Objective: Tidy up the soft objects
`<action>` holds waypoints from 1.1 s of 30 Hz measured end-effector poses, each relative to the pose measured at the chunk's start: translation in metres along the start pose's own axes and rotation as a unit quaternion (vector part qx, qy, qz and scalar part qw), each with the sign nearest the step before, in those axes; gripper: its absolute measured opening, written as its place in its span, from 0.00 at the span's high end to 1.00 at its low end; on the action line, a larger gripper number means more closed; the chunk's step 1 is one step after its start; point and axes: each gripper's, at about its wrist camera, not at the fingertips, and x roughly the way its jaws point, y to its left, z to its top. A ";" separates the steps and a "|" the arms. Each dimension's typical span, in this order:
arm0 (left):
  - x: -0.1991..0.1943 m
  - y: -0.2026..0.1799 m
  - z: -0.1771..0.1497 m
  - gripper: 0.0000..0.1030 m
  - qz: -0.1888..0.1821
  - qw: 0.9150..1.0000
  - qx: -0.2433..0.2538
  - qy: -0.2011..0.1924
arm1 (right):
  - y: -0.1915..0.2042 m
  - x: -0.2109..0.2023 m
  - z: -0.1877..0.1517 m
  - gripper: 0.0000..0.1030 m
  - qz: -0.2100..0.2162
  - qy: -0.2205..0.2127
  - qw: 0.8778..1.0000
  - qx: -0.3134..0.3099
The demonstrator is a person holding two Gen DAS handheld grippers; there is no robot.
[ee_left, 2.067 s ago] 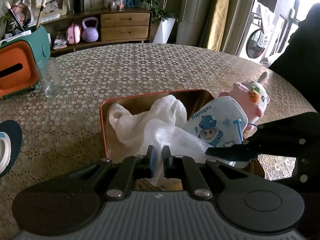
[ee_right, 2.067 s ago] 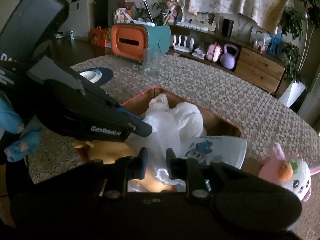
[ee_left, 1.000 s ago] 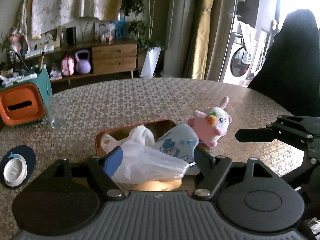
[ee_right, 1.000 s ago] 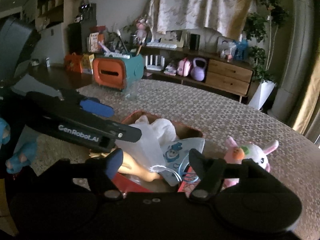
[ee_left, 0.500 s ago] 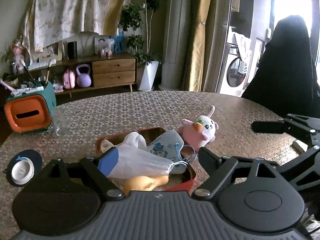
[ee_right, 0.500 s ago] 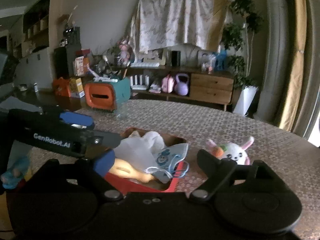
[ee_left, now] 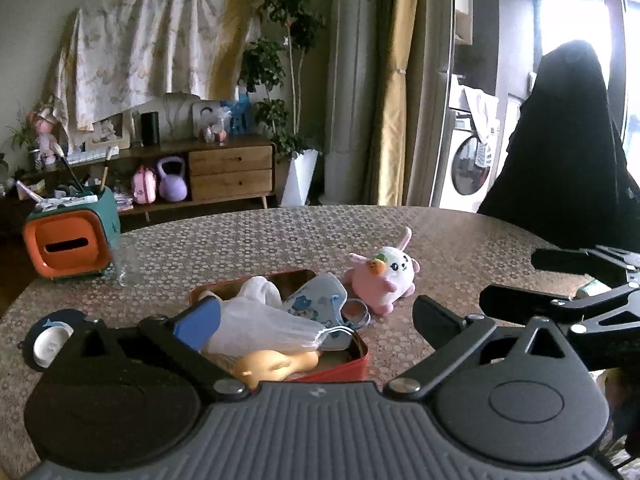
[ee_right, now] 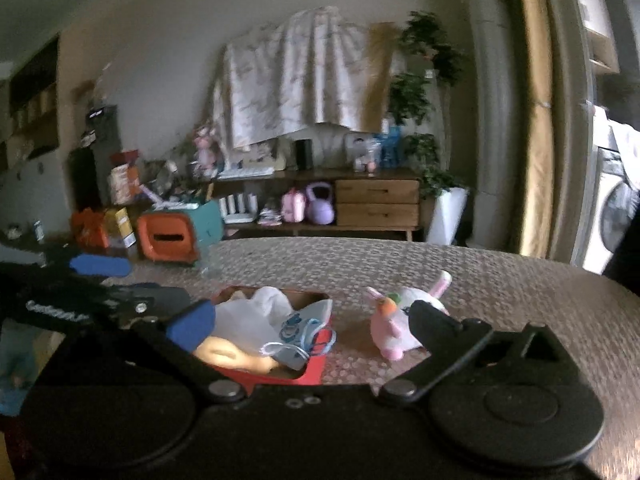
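Left gripper (ee_left: 316, 320) and right gripper (ee_right: 312, 320) jaws just spread wide, gripping nothing, red tin (ee_left: 340, 372) below holding white cloth (ee_left: 260, 326), printed bib (ee_left: 316, 304), perhaps a yellow toy (ee_left: 276, 364), pink bunny plush (ee_left: 384, 276) just right of tin on tabletop (ee_left: 460, 240)

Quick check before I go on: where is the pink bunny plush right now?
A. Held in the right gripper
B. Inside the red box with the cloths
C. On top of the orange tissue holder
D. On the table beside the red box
D. The pink bunny plush sits on the patterned table just outside the red box, while the white cloth and the blue-print bib lie inside it.
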 end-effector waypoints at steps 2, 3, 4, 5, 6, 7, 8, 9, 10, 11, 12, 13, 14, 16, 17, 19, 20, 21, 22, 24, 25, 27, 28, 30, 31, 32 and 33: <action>-0.004 -0.003 -0.002 0.00 0.003 1.000 0.000 -0.005 | -0.002 -0.003 -0.003 0.00 -0.009 -0.003 1.000 0.008; -0.006 -0.005 -0.003 0.00 0.004 1.000 0.000 -0.007 | -0.003 -0.005 -0.005 0.00 -0.013 -0.005 1.000 0.013; -0.008 -0.006 -0.003 0.00 0.005 1.000 0.000 -0.007 | -0.004 -0.006 -0.006 0.00 -0.015 -0.006 1.000 0.018; -0.009 -0.007 -0.004 0.00 0.005 1.000 0.000 -0.007 | -0.004 -0.007 -0.008 0.00 -0.016 -0.006 1.000 0.021; -0.010 -0.008 -0.005 0.00 0.006 1.000 0.000 -0.007 | -0.004 -0.007 -0.008 0.00 -0.017 -0.005 1.000 0.023; -0.012 -0.009 -0.005 0.00 0.008 1.000 0.001 -0.008 | -0.005 -0.009 -0.010 0.00 -0.017 -0.004 1.000 0.024; -0.013 -0.010 -0.006 0.00 0.009 1.000 0.000 -0.008 | -0.005 -0.011 -0.011 0.00 -0.020 -0.007 1.000 0.022; -0.014 -0.011 -0.007 0.00 0.011 1.000 -0.001 -0.009 | -0.005 -0.013 -0.012 0.00 -0.024 -0.010 0.999 0.022; -0.015 -0.011 -0.008 0.00 0.012 1.000 -0.002 -0.009 | -0.004 -0.014 -0.011 0.00 -0.027 -0.012 0.999 0.022; -0.016 -0.012 -0.009 0.00 0.014 1.000 -0.003 -0.009 | -0.003 -0.014 -0.012 0.00 -0.029 -0.013 0.999 0.022; -0.017 -0.013 -0.010 0.00 0.015 1.000 -0.004 -0.009 | -0.002 -0.015 -0.012 0.00 -0.034 -0.014 0.999 0.023; -0.017 -0.013 -0.011 0.00 0.015 1.000 -0.004 -0.009 | -0.001 -0.015 -0.011 0.00 -0.038 -0.017 0.999 0.024; -0.017 -0.014 -0.011 0.00 0.015 1.000 -0.005 -0.009 | 0.000 -0.017 -0.012 0.00 -0.041 -0.019 0.999 0.023; -0.017 -0.013 -0.012 0.00 0.013 1.000 -0.007 -0.008 | 0.002 -0.018 -0.012 0.00 -0.045 -0.022 0.999 0.018; -0.018 -0.013 -0.013 0.00 0.013 1.000 -0.009 -0.009 | 0.003 -0.018 -0.013 0.00 -0.044 -0.022 0.999 0.017; -0.018 -0.013 -0.013 0.00 0.011 1.000 -0.014 -0.008 | 0.004 -0.019 -0.013 0.00 -0.042 -0.023 0.999 0.018; -0.019 -0.013 -0.014 0.00 0.011 1.000 -0.015 -0.008 | 0.004 -0.020 -0.014 0.00 -0.043 -0.024 0.999 0.019; -0.018 -0.013 -0.013 0.00 0.011 1.000 -0.016 -0.008 | 0.004 -0.019 -0.013 0.00 -0.045 -0.024 0.999 0.020; -0.017 -0.013 -0.014 0.00 0.010 1.000 -0.017 -0.007 | 0.004 -0.019 -0.013 0.00 -0.045 -0.024 0.999 0.020; -0.017 -0.013 -0.014 0.00 0.011 1.000 -0.017 -0.008 | 0.004 -0.019 -0.013 0.00 -0.045 -0.023 0.999 0.019; -0.017 -0.014 -0.014 0.00 0.012 1.000 -0.016 -0.008 | 0.004 -0.019 -0.013 0.00 -0.047 -0.023 0.998 0.019; -0.017 -0.013 -0.015 0.00 0.011 1.000 -0.017 -0.009 | 0.004 -0.019 -0.014 0.00 -0.047 -0.023 0.998 0.020; -0.017 -0.014 -0.015 0.00 0.012 1.000 -0.016 -0.010 | 0.005 -0.019 -0.014 0.00 -0.049 -0.023 0.998 0.020; -0.017 -0.012 -0.016 0.00 0.012 1.000 -0.019 -0.010 | 0.005 -0.020 -0.014 0.00 -0.053 -0.025 0.998 0.020; -0.017 -0.012 -0.016 0.00 0.011 1.000 -0.022 -0.010 | 0.005 -0.020 -0.015 0.00 -0.054 -0.023 0.998 0.020; -0.017 -0.011 -0.016 0.00 0.012 1.000 -0.024 -0.011 | 0.005 -0.019 -0.016 0.00 -0.055 -0.022 0.998 0.019; -0.016 -0.011 -0.016 0.00 0.012 1.000 -0.025 -0.012 | 0.005 -0.019 -0.017 0.00 -0.055 -0.020 0.998 0.019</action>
